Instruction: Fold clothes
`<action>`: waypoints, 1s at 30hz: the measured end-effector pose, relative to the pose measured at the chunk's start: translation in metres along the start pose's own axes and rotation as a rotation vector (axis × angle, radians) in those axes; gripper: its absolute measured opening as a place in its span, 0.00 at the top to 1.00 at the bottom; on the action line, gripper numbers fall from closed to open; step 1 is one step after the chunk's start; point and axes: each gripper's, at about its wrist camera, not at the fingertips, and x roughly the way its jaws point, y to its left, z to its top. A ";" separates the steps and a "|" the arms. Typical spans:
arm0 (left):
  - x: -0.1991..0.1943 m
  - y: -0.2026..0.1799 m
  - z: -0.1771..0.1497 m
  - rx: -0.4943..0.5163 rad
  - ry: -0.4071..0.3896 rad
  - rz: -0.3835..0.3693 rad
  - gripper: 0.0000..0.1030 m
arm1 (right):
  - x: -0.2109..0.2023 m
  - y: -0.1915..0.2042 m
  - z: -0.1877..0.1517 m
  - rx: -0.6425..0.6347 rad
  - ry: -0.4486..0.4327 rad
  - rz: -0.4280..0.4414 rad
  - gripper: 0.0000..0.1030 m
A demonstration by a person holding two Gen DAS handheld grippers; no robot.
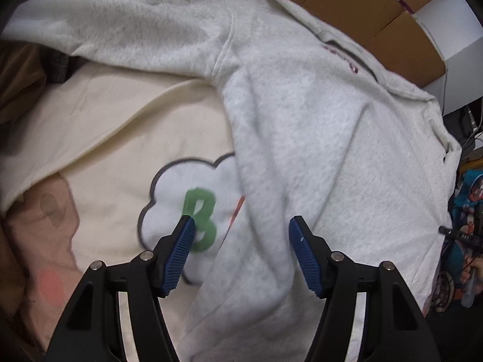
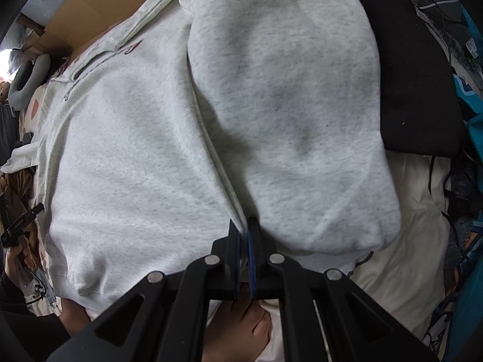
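Note:
A light grey sweatshirt (image 1: 317,150) lies spread on a cream blanket (image 1: 105,138), with one sleeve (image 1: 120,36) stretched out to the left. My left gripper (image 1: 241,221) hovers open over the sweatshirt's side edge, its blue pads (image 1: 181,256) apart with nothing pinched between them. In the right wrist view the sweatshirt (image 2: 135,150) has a thick bulge of its cloth (image 2: 286,105) raised on the right. A crease runs straight into my right gripper (image 2: 244,223), which is shut on the sweatshirt's fabric at that fold.
The blanket bears a white cloud patch with a green letter B (image 1: 200,211). Cardboard (image 1: 377,9) lines the far side. A black cushion (image 2: 416,90) and cables (image 2: 459,211) lie at the right, a grey neck pillow (image 2: 27,81) at the far left.

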 end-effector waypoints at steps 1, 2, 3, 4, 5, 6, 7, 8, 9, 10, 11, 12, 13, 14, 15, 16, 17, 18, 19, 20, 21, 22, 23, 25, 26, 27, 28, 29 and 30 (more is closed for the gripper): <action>0.002 -0.001 0.003 0.005 -0.003 -0.005 0.36 | 0.001 0.000 0.000 0.001 0.003 0.000 0.97; 0.004 -0.002 0.006 0.013 0.000 -0.005 0.36 | 0.003 -0.001 0.000 0.004 0.008 0.007 0.97; 0.003 -0.003 0.009 0.015 -0.003 -0.005 0.36 | 0.004 -0.002 0.001 0.009 0.014 0.022 0.97; 0.001 -0.003 0.011 0.015 -0.008 -0.007 0.36 | 0.005 -0.003 0.001 0.015 0.020 0.037 0.97; -0.003 -0.002 0.011 0.012 -0.017 -0.008 0.36 | 0.006 -0.004 0.002 0.021 0.024 0.049 0.96; -0.008 -0.002 0.010 0.009 -0.028 -0.010 0.36 | 0.006 -0.006 0.003 0.027 0.024 0.061 0.96; -0.015 0.000 0.008 0.004 -0.040 -0.009 0.36 | 0.007 -0.007 0.003 0.032 0.025 0.077 0.96; -0.023 0.003 0.004 -0.002 -0.053 -0.006 0.36 | 0.007 -0.008 0.004 0.034 0.025 0.086 0.96; -0.030 0.007 0.001 -0.009 -0.067 -0.004 0.36 | 0.008 -0.008 0.003 0.033 0.026 0.088 0.95; -0.037 0.011 -0.002 -0.015 -0.079 0.002 0.36 | 0.008 -0.009 0.003 0.031 0.027 0.091 0.95; -0.043 0.015 -0.006 -0.020 -0.088 0.013 0.36 | 0.009 -0.009 0.001 0.030 0.028 0.093 0.95; -0.048 0.020 -0.010 -0.030 -0.088 0.025 0.36 | 0.008 -0.009 -0.001 0.029 0.029 0.094 0.95; -0.050 0.026 -0.014 -0.043 -0.079 0.043 0.37 | 0.008 -0.009 -0.001 0.028 0.030 0.092 0.95; -0.048 0.029 -0.018 -0.050 -0.065 0.055 0.38 | 0.008 -0.010 0.000 0.027 0.030 0.089 0.95; -0.044 0.029 -0.021 -0.052 -0.050 0.062 0.45 | 0.007 -0.009 -0.001 0.026 0.030 0.086 0.94; -0.040 0.030 -0.025 -0.054 -0.035 0.068 0.50 | 0.007 -0.008 -0.001 0.025 0.029 0.082 0.93; -0.036 0.031 -0.028 -0.056 -0.019 0.075 0.52 | 0.006 -0.007 0.000 0.022 0.029 0.079 0.93; -0.032 0.032 -0.032 -0.058 -0.004 0.081 0.52 | 0.006 -0.005 0.001 0.017 0.029 0.077 0.92; -0.027 0.030 -0.034 -0.044 0.010 0.082 0.52 | 0.006 -0.004 0.001 0.013 0.029 0.074 0.91; -0.023 0.026 -0.036 -0.022 0.023 0.079 0.52 | 0.006 -0.003 0.002 0.009 0.030 0.074 0.90; -0.019 0.024 -0.037 -0.010 0.033 0.079 0.52 | 0.008 -0.002 0.004 0.007 0.032 0.077 0.87; -0.016 0.022 -0.036 -0.003 0.041 0.081 0.52 | 0.009 -0.002 0.005 0.005 0.033 0.080 0.84; -0.012 0.021 -0.036 0.003 0.050 0.083 0.52 | 0.011 -0.001 0.006 0.004 0.035 0.082 0.83; -0.007 0.017 -0.036 0.017 0.062 0.085 0.52 | 0.015 0.001 0.008 0.004 0.041 0.086 0.79; -0.006 0.016 -0.035 0.025 0.063 0.086 0.52 | 0.017 0.001 0.009 0.004 0.044 0.087 0.78; -0.004 0.013 -0.035 0.036 0.065 0.083 0.52 | 0.019 0.000 0.010 0.002 0.046 0.087 0.76; -0.002 0.008 -0.034 0.051 0.067 0.078 0.52 | 0.021 -0.001 0.011 -0.001 0.049 0.087 0.75; 0.001 0.003 -0.034 0.067 0.069 0.078 0.53 | 0.023 0.000 0.013 -0.004 0.049 0.087 0.74; 0.004 -0.001 -0.035 0.082 0.072 0.080 0.53 | 0.025 0.000 0.015 -0.007 0.050 0.087 0.74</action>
